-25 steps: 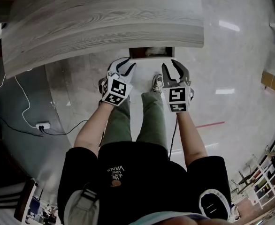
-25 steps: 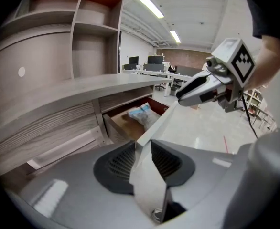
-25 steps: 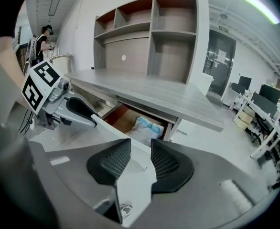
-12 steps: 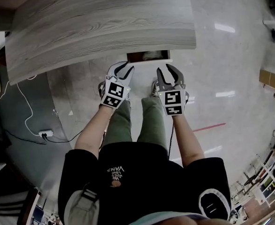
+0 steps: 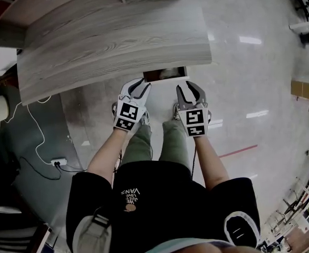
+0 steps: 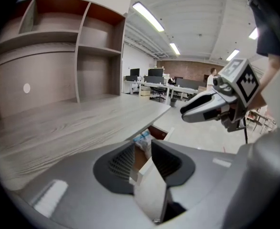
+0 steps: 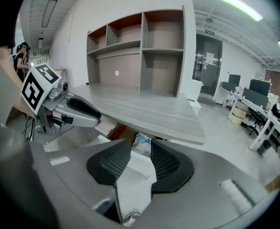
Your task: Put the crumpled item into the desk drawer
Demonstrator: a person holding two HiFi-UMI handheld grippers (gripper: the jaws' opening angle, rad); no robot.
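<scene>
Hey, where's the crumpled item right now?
In the left gripper view the crumpled item lies inside the open drawer, under the front edge of the desk near its right end.

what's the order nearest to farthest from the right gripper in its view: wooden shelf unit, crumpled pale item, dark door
1. Crumpled pale item: just ahead, in the open drawer.
2. Wooden shelf unit: behind the grey desk top.
3. Dark door: far right, beyond the shelves.

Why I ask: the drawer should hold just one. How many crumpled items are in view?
1: the crumpled item lies in the open desk drawer, just under the desk edge. The desk covers much of the drawer, so more could be hidden.
</scene>
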